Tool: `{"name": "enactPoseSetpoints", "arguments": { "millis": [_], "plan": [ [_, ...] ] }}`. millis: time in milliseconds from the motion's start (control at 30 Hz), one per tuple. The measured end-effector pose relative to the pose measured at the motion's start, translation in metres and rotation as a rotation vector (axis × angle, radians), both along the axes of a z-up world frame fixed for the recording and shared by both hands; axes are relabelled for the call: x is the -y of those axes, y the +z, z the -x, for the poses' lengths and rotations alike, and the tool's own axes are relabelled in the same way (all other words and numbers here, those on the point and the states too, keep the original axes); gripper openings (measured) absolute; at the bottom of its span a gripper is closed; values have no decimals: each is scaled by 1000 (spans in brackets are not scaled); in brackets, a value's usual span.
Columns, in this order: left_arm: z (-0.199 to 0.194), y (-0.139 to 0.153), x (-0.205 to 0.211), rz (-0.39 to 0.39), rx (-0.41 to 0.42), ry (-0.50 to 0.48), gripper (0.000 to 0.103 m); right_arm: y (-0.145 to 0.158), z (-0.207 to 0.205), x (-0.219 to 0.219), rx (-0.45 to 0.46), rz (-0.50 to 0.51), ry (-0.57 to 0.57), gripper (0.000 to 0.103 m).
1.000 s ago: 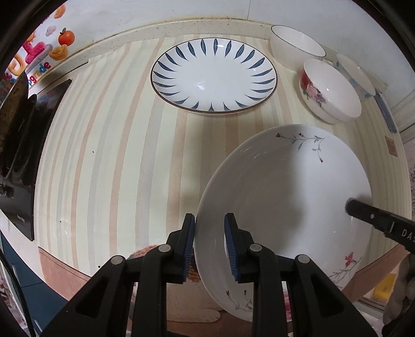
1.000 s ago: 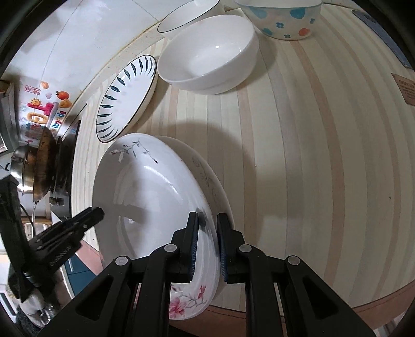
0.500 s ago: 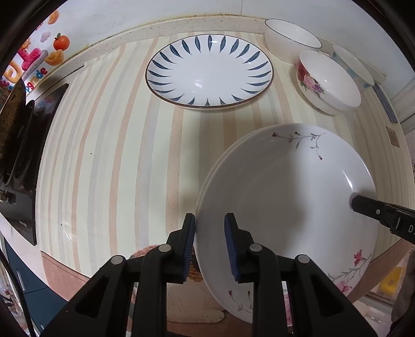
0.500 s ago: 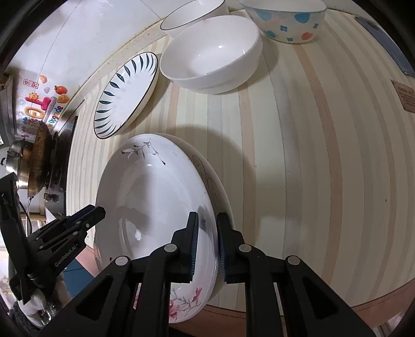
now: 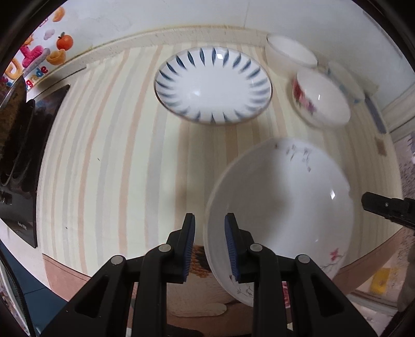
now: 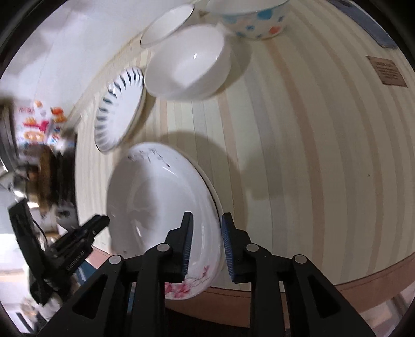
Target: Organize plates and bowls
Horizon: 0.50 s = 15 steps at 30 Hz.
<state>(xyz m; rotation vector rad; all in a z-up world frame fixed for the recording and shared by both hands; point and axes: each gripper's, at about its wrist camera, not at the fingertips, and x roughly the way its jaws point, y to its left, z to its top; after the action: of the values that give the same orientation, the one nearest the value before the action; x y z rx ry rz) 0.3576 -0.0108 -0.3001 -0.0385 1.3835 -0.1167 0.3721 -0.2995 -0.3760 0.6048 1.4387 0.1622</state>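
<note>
A white floral plate (image 5: pixel 282 204) rests on a second one at the striped table's front edge; the stack also shows in the right wrist view (image 6: pixel 160 212). My left gripper (image 5: pixel 209 243) is open with its jaws either side of the plate's left rim, not pinching it. My right gripper (image 6: pixel 206 243) is open, jaws straddling the right rim. A blue-petal plate (image 5: pixel 212 83) lies farther back. A rose-patterned bowl (image 5: pixel 321 101), a plain white bowl (image 5: pixel 290 54) and a dotted bowl (image 6: pixel 254 18) stand at the back right.
A black stove (image 5: pixel 18 160) with a pan is at the left. The wall (image 5: pixel 155 15) with fruit stickers (image 5: pixel 39 59) runs behind. A small brown label (image 6: pixel 386 70) lies on the table (image 6: pixel 311 155) at the right. The table's front edge is close below both grippers.
Both grippers have opened and let go of the floral plate's rims, and it now rests on the plate beneath. The views pulled back a little, with motion blur.
</note>
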Motion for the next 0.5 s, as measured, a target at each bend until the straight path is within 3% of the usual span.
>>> {"name": "enactPoseSetpoints", "arguments": {
  "millis": [133,233,333,500],
  "plan": [
    [-34,26,-25,53,35,48,30,13,-17,-3,35,-81,-45,27],
    [-76,32,-49,67,51,92,31,16,-43,-25,64,-116,-52,32],
    [-123,23,-71,68,47,137,31,16,-70,-50,82,-117,-52,33],
    [-176,-11,-88,53,34,127,31,1,-122,-90,66,-58,-66,33]
  ]
}}
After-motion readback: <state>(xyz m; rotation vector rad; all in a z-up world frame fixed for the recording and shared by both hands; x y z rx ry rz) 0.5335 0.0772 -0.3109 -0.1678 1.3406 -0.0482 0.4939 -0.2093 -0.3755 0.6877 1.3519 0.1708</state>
